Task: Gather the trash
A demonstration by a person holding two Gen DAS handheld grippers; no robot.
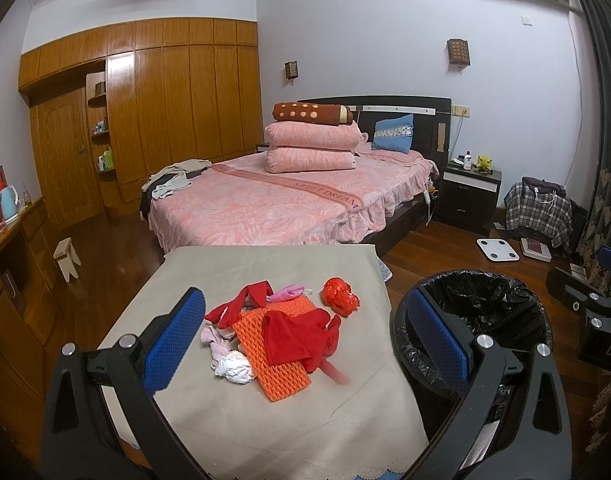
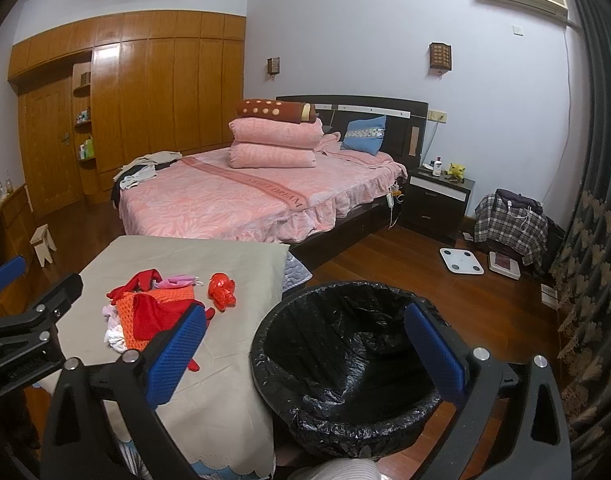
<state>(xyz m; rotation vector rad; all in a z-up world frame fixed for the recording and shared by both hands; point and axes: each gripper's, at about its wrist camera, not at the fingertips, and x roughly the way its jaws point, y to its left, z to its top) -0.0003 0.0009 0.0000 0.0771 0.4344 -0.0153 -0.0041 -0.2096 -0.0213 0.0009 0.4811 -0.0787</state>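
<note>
- The left gripper (image 1: pixel 301 344) hung with its jaws spread wide and nothing between them, over the near part of the table (image 1: pixel 233 432).
- The right gripper (image 2: pixel 305 356) was equally wide and empty, its fingers framing the bin (image 2: pixel 345 424) at 6 o'clock in its own view.
- The trash (image 1: pixel 283 330) lay in one loose heap mid-table: red cloth-like scraps, an orange mesh sheet (image 1: pixel 281 380), crumpled white and pink bits, and a red plastic wad (image 1: pixel 339 296) apart at the heap's 2 o'clock.
- Likely trouble: the pieces overlapped, so a pinch on one red scrap could drag the mesh or white bits along and shed them on the way to the bin.
- The grey cloth covering the table looked slack; a low, closing finger could snag and bunch it, sliding the heap.
- The wad sat nearest the table's right edge, and a nudge there could roll it to the floor.
- The bin's black liner (image 2: pixel 289 412) was loosely crumpled at the rim; a brushing gripper could fold it inward.
- The bin stood just beside the table's right edge, at 3 o'clock from the heap, so carries seemed short.
- Open table lay all around the heap; the bed (image 1: pixel 265 204) stood beyond the far edge at 12 o'clock.
</note>
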